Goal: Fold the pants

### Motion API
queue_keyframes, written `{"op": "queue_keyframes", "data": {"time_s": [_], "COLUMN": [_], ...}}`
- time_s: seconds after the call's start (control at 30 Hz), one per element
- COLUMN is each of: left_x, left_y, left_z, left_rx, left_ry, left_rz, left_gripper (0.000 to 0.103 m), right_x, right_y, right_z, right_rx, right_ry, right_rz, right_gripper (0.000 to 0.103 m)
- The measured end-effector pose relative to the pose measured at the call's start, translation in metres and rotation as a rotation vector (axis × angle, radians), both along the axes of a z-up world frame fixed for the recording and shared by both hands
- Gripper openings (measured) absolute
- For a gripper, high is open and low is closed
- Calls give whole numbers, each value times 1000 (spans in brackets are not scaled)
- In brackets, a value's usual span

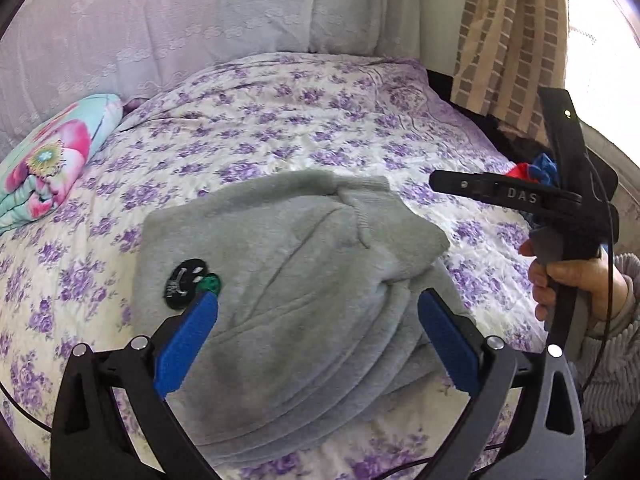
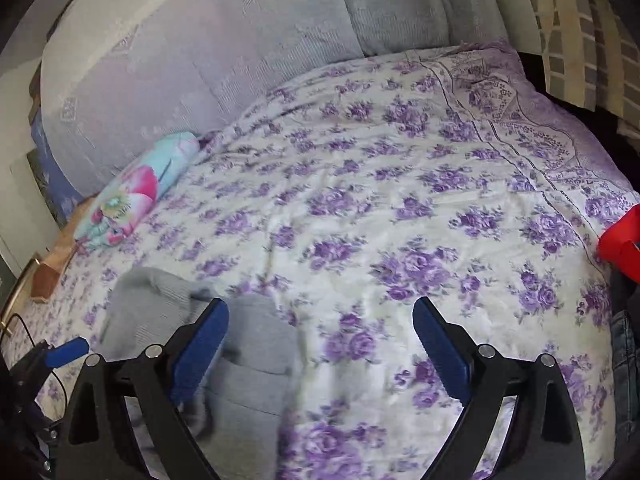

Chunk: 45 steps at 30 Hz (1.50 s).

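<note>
The grey fleece pants [image 1: 288, 288] lie folded in a thick bundle on the flowered bedspread [image 1: 280, 128], with a black round patch [image 1: 185, 283] on their left side. My left gripper [image 1: 322, 312] hovers just above the bundle, open, its blue pads apart and holding nothing. A hand [image 1: 576, 280] holds the right tool at the right edge of the left wrist view. In the right wrist view my right gripper [image 2: 320, 316] is wide open over bare bedspread [image 2: 380, 220]. The pants [image 2: 256, 344] lie under and beside its left finger, not gripped.
A folded floral quilt [image 1: 52, 164] rests at the bed's far left. Lilac lace-covered pillows [image 1: 180, 20] line the headboard side. A checked curtain [image 1: 508, 32] hangs at the right. Red and blue cloth [image 1: 536, 170] and a red item [image 2: 622, 240] sit off the bed's right edge.
</note>
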State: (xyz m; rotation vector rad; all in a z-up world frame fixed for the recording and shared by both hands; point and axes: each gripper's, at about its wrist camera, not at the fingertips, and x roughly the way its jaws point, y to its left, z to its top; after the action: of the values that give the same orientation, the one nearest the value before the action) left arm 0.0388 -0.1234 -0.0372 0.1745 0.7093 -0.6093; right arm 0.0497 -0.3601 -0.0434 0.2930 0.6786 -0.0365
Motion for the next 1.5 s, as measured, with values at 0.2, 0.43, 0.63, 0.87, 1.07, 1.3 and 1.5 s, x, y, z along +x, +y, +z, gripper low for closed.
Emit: {"op": "queue_keyframes", "data": {"time_s": [0.2,0.43,0.63,0.87,1.07,1.3,1.5], "left_x": [-16,-17,-17,-17,-23,-4,36], "left_y": [-25,-27,-24,-27,-11,73,123], "left_z": [-38,-42,-41,-43,-34,-7,-37], "left_rx": [148,170,153,164,118,-55,-225], "left_ry": [-50,-49,-46,-58,-30,-12,212], "left_rz": [-8,-7,-15,-9,-5,180,357], "left_gripper": [99,99,98,98,98,98,98], "right_x": [24,70,32,34,3,-45,-30], "right_y": [18,22,12,20,12,1,45], "right_z": [-17,-32,-12,-45,-20,-32,-53], "right_rx": [-133,-164,-112,-103,-70,345,368], "right_ry": [83,118,38,126,-17,-45,66], "right_rz": [150,119,90,104,5,72,151], "right_gripper": [94,92,85,96,97,99,99]}}
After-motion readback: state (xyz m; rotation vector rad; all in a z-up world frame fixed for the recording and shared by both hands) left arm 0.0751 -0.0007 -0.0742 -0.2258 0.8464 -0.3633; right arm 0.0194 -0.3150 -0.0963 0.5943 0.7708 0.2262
